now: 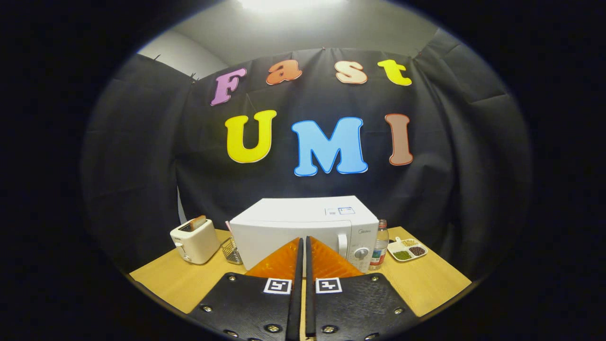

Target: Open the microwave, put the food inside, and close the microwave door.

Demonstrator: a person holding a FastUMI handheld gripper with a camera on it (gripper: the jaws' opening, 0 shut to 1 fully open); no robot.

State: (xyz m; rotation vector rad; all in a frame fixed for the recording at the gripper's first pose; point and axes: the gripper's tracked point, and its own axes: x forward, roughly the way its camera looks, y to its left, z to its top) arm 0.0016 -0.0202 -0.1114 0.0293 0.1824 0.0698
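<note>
A white microwave (303,222) stands on the wooden table (180,279) just beyond my fingers, its door closed. The door handle (343,245) and a round dial (361,253) sit on its right front. My gripper (303,241) is shut, its two fingers pressed together with nothing between them, tips in front of the microwave door. A white divided tray of food (407,249) lies on the table to the right of the microwave.
A white toaster (194,240) with a slice of bread stands left of the microwave, with a small wire basket (231,250) between them. A bottle (379,245) stands right beside the microwave. Black cloth walls the booth behind.
</note>
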